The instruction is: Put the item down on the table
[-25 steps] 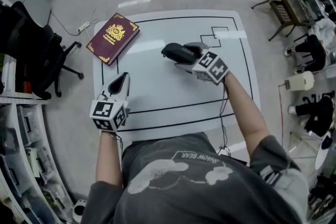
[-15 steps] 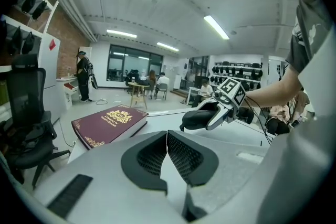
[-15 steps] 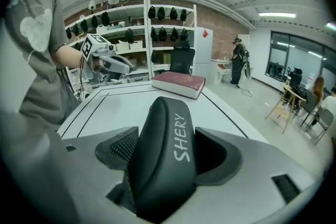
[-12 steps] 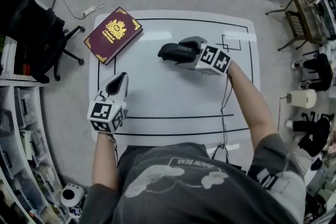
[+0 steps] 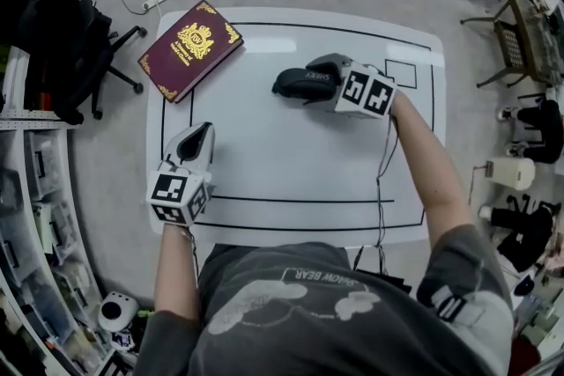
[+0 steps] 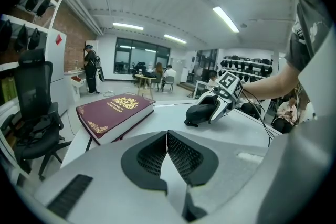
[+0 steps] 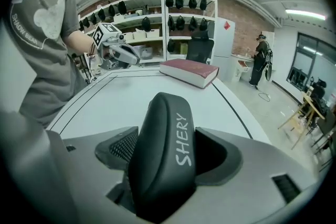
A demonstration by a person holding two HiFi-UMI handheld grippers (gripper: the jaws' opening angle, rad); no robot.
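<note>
A black oblong case (image 5: 291, 85) printed "SHERY" sits between the jaws of my right gripper (image 5: 310, 82), which is shut on it at the far middle of the white table (image 5: 291, 172). In the right gripper view the case (image 7: 168, 144) fills the gap between the pads of the right gripper (image 7: 163, 165). From the left gripper view the case (image 6: 200, 115) hangs low over the table; I cannot tell whether it touches. My left gripper (image 5: 203, 135) rests at the near left, shut and empty, its pads meeting in the left gripper view (image 6: 167, 140).
A maroon book with gold print (image 5: 189, 48) lies at the table's far left corner, also in the left gripper view (image 6: 115, 113). Black lines and a small square (image 5: 401, 73) mark the table. A black office chair (image 5: 62, 31) and shelves stand to the left.
The head view has shifted a little. The right gripper still grips the case over about the same spot. The left gripper has not moved.
</note>
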